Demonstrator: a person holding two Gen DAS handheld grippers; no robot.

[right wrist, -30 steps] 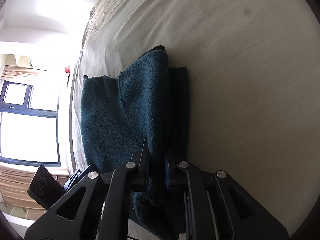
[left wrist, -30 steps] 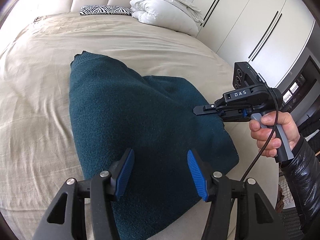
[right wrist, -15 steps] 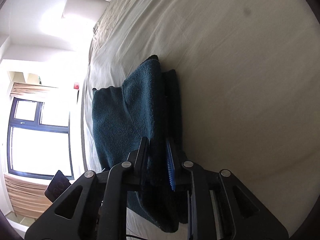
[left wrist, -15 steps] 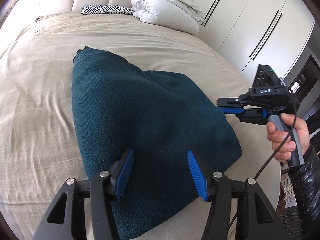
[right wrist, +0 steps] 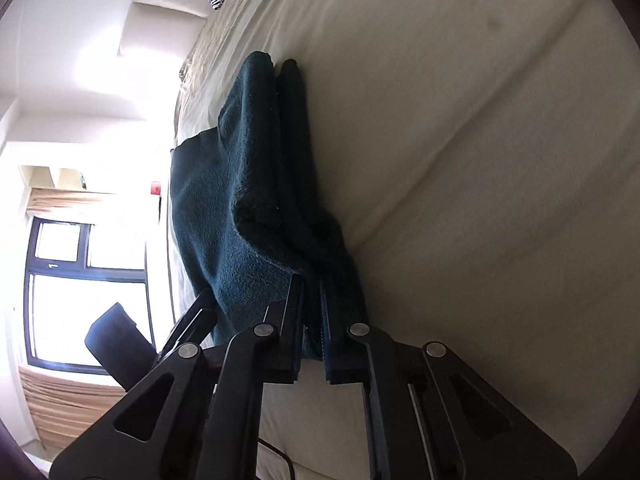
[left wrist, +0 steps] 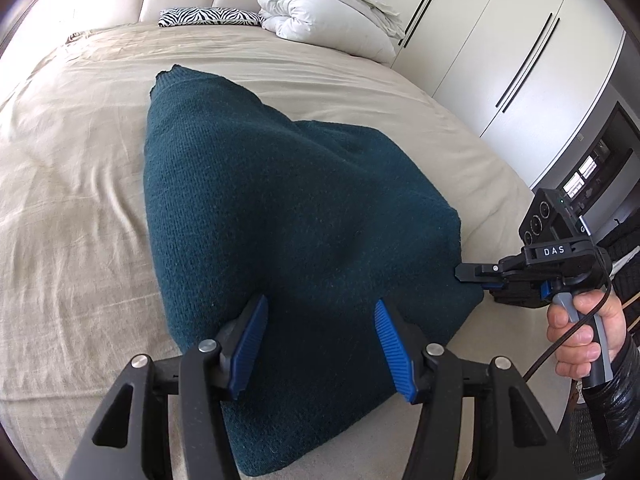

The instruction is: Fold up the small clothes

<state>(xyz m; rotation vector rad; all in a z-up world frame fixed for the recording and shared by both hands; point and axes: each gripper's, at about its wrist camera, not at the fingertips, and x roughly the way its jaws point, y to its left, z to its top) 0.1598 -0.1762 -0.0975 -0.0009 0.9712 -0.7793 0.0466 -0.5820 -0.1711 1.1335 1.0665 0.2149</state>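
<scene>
A dark teal knitted sweater (left wrist: pixel 288 216) lies folded on the beige bed (left wrist: pixel 72 184). My left gripper (left wrist: pixel 320 344) is open and empty, its blue pads just above the sweater's near part. My right gripper (left wrist: pixel 464 272) is at the sweater's right corner, near the bed edge. In the right wrist view the right gripper (right wrist: pixel 310 280) has its jaws close together around the sweater's (right wrist: pixel 240 184) corner layers, with a narrow gap between the pads.
A white folded duvet (left wrist: pixel 332 12) and a zebra-print pillow (left wrist: pixel 208 18) lie at the head of the bed. White wardrobe doors (left wrist: pixel 500 48) stand to the right. A window (right wrist: pixel 80 288) shows in the right wrist view.
The right gripper has moved back along the sweater's edge to its near right corner, and its jaws have narrowed on the fabric. The left gripper stays open, slightly shifted.
</scene>
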